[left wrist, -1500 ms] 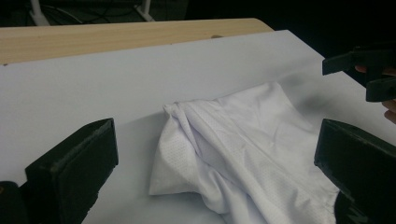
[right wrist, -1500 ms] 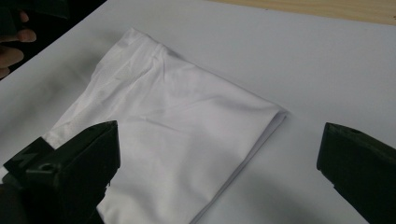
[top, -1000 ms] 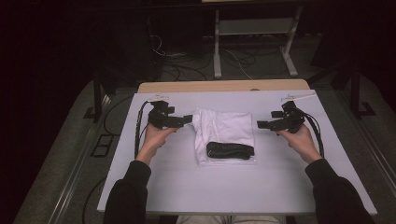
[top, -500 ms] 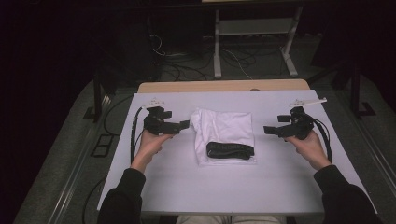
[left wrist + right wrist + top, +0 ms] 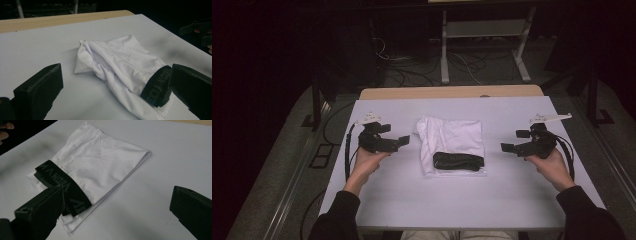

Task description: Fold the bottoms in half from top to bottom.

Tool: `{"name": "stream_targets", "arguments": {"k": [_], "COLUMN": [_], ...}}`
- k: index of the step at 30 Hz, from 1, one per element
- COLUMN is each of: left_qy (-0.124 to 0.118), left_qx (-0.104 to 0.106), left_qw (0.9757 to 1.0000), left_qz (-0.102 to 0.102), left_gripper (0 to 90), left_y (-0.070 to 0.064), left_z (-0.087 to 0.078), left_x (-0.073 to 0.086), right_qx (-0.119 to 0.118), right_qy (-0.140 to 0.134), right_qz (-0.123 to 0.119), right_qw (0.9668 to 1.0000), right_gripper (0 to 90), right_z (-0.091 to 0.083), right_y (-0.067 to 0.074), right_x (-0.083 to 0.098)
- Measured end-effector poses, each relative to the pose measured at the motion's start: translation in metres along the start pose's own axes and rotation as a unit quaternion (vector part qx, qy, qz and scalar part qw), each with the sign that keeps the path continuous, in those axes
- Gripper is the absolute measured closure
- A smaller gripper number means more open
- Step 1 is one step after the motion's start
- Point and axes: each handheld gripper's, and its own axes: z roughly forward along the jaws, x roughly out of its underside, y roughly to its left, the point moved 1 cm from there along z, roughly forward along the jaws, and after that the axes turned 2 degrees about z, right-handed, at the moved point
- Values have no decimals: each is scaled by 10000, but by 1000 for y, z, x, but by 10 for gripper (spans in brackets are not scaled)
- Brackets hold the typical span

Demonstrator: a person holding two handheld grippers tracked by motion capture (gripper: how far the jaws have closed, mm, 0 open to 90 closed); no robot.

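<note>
The folded white underwear lies at the centre of the frame on the table, its black waistband at the lower edge, running left to right. The left gripper and right gripper flank it, both released and empty, jaws pointing inward; the left looks slightly nearer

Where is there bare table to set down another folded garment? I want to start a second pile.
The table is bare along the near edge, below the folded white garment, and along the far edge above it. It is tighter beside the garment, where the left gripper and right gripper hover.
</note>
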Motion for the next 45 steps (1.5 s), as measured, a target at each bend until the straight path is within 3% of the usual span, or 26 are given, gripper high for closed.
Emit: {"name": "stream_targets", "arguments": {"k": [12, 24, 29, 39, 45], "left_qy": [-145, -357, -365, -369, -326], "left_qx": [-39, -84, -148, -215, -238], "left_qw": [9999, 9993, 9992, 9991, 9992], "left_qz": [39, 16, -58, -13, 60], "left_gripper": [0, 0, 0, 0, 0], "left_y": [-4, -5, -5, -12, -14], "left_z": [-20, -40, -46, -55, -57], "left_x": [16, 45, 55, 67, 71], "right_qx": [40, 226, 317, 519, 510], "right_qy": [-12, -59, -86, 20, -2], "right_qz": [-85, -43, -69, -173, -195], "right_qw": [10000, 9997, 9994, 9985, 9985], "right_gripper": [0, 0, 0, 0, 0], "right_z": [-16, -31, -37, -45, -47], "right_y": [8, 6, 6, 9, 11], "right_x": [18, 43, 54, 74, 78]}}
